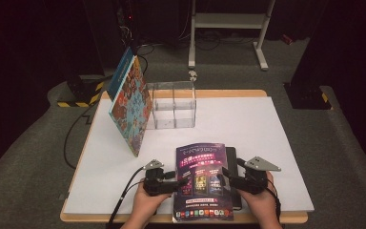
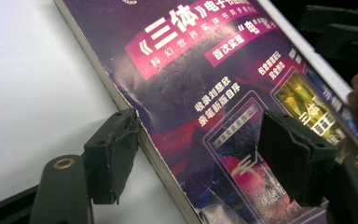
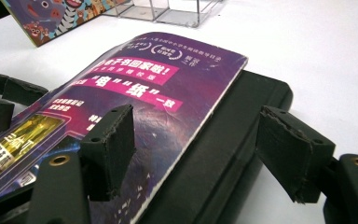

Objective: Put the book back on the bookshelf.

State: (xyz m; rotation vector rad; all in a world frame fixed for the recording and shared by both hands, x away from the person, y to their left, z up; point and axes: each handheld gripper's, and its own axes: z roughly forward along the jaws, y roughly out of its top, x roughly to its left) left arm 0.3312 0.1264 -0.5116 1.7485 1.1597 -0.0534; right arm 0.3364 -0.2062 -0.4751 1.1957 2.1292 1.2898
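Observation:
A purple book (image 1: 202, 179) with Chinese print lies at the table's front edge on a black flat case (image 1: 232, 160) that juts out to its right. My left gripper (image 1: 183, 182) is at the book's left edge, open. In the left gripper view its jaws straddle that edge of the purple book (image 2: 205, 84): one pad (image 2: 114, 154) is beside the spine, the other hangs over the cover. My right gripper (image 1: 226, 175) is open at the right edge. Its jaws stand over the purple cover (image 3: 168, 93) and the black case (image 3: 233, 140) without pressing.
A colourful picture book (image 1: 129, 102) leans upright against a clear acrylic divided box (image 1: 174, 105) at the back left of the white tabletop (image 1: 248, 124). Bare table surface lies to the right and between the box and the purple book.

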